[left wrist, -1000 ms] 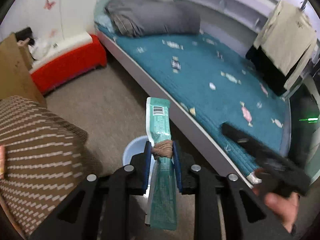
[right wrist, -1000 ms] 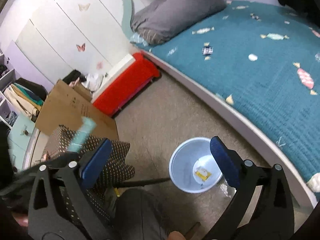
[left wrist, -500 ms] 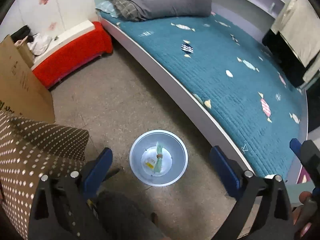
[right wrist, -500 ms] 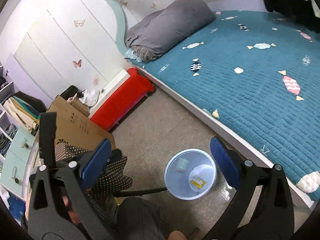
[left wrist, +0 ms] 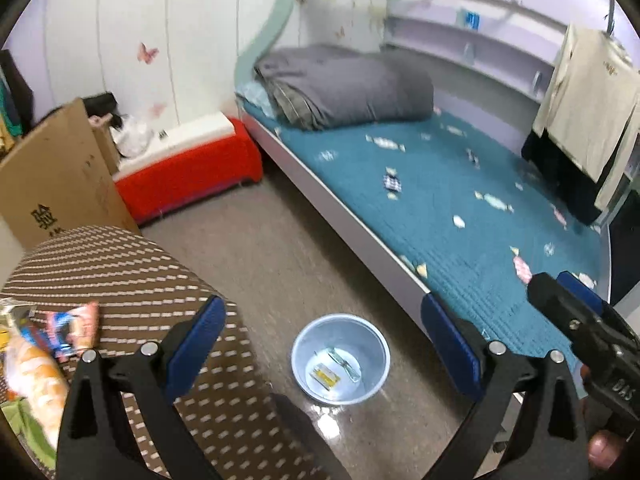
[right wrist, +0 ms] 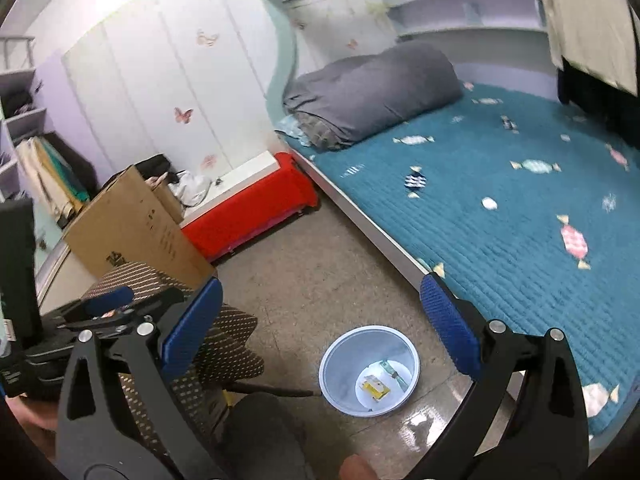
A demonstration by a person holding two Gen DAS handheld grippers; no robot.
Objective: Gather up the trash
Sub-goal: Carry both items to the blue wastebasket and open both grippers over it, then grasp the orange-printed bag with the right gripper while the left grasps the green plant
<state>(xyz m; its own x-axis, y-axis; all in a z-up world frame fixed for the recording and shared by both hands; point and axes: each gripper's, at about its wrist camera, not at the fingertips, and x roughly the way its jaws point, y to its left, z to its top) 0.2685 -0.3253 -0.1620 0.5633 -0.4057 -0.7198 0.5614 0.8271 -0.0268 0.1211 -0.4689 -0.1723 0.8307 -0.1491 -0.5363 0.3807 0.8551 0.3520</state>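
A pale blue bin (left wrist: 340, 359) (right wrist: 369, 369) stands on the floor beside the bed. Inside it lie a yellow wrapper (left wrist: 326, 376) (right wrist: 375, 387) and a teal wrapper (left wrist: 345, 363) (right wrist: 394, 372). My left gripper (left wrist: 324, 340) hangs open above the bin with nothing between its blue pads. My right gripper (right wrist: 318, 312) is open and empty too, above and left of the bin. More snack wrappers (left wrist: 68, 332) and a bread packet (left wrist: 34, 376) lie on the brown dotted seat (left wrist: 132, 280) at the left.
A teal bed (left wrist: 460, 208) with a grey folded quilt (left wrist: 344, 84) fills the right side. A red bench (left wrist: 188, 172) and a cardboard box (left wrist: 52, 176) stand by the white wardrobe. Clothes (left wrist: 588, 96) hang at the right. A knee (right wrist: 264, 432) shows at the bottom.
My left gripper let go of the teal wrapper, which now lies in the bin, and its jaws stand wide. Both grippers have risen and tilted up, showing more of the room.
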